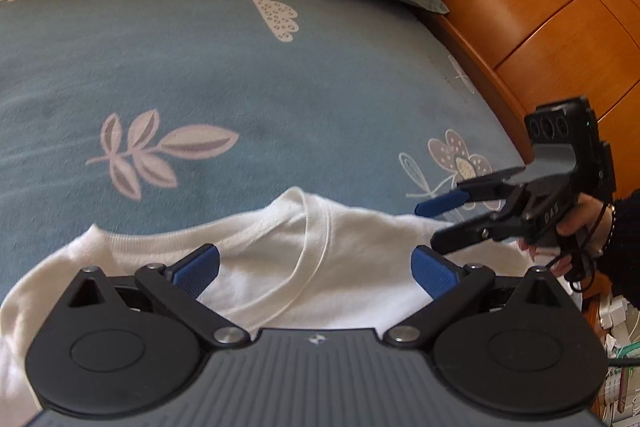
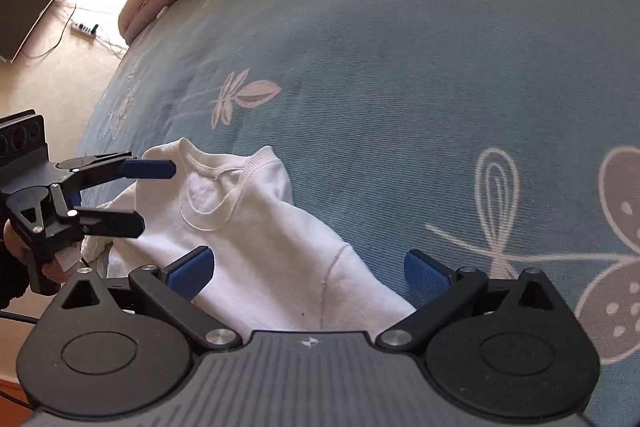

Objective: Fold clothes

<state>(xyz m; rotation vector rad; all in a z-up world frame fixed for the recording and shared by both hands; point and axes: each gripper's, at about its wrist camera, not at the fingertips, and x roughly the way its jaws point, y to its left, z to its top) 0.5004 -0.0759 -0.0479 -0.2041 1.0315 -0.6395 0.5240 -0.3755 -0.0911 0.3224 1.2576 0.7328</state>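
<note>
Here, white shirt (image 1: 280,267) on the bedsheet (image 1: 240,87) beneath both spread-open hand-held grippers, left (image 1: 316,269) and right (image 2: 308,269).

both the left gripper (image 1: 316,269) and right gripper (image 2: 308,267) are spread wide, holding nothing.

White crew-neck sweatshirt (image 2: 256,227), rumpled, neckline facing up, lying at the near edge of blue floral bedspread (image 2: 400,67)
</note>
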